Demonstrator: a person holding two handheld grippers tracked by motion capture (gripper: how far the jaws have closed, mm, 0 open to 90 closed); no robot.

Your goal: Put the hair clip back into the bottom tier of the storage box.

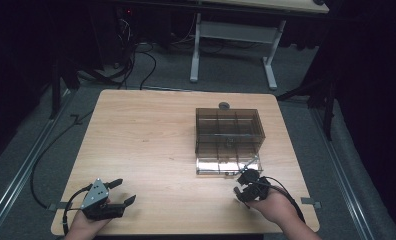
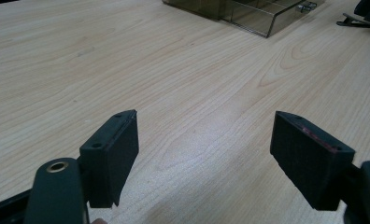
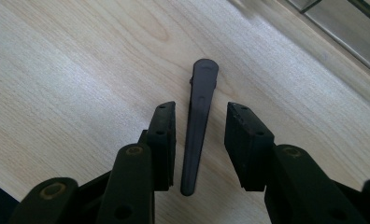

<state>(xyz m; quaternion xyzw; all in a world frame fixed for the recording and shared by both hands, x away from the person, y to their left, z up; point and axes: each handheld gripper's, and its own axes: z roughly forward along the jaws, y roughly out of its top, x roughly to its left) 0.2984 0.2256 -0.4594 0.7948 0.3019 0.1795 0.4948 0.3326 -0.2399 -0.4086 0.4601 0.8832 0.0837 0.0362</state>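
Between the right claw's parted pads lies a slim dark tapered clip — flat on the pale wooden bench, touched by neither pad, near the smoky clear plastic compartment box. Left claw gapes wide, empty — well apart.

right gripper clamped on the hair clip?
No: in the right gripper view the jaws of the right gripper stand apart beside the hair clip, a gap on each side.
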